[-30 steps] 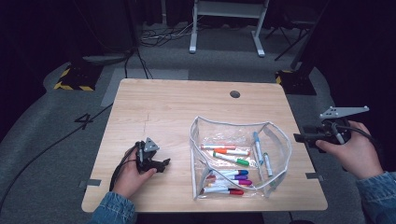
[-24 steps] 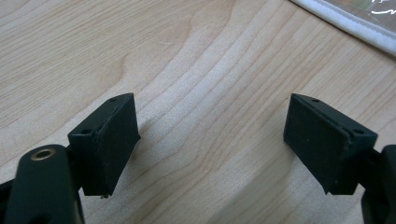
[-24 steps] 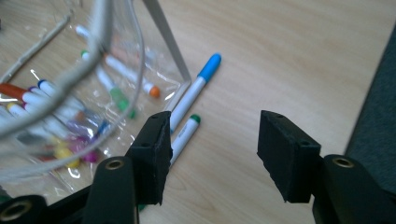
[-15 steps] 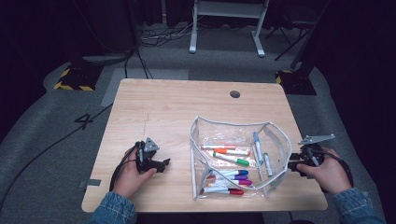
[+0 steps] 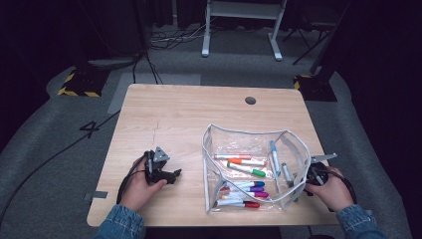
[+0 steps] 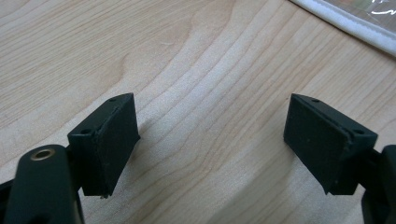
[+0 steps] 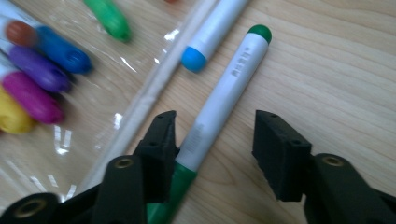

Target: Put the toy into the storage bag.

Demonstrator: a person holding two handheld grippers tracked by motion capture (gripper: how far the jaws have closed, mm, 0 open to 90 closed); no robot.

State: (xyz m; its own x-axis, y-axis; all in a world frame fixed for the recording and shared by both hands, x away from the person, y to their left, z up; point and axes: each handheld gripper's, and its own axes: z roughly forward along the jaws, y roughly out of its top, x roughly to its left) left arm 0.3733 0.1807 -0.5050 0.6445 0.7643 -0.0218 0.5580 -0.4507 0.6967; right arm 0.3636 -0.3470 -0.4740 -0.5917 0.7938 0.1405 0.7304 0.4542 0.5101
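We log a clear plastic pouch with white zip edging (image 5: 249, 137) lying open on the wooden table (image 5: 184, 114), holding loose markers (image 5: 242, 191) in red, purple, blue, orange and green. The right gripper (image 7: 212, 140), jaws spread and just closing, straddles a white marker with green cap (image 7: 224, 98) outside the pouch edge, touching its left jaw. The marker's near end is hidden. The left gripper (image 6: 210, 140) rests spread over bare wood.

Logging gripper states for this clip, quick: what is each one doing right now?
Left gripper: open, nothing between its jaws, over bare table.
Right gripper: open, jaws just been closing around the green-capped marker, not yet gripping it.
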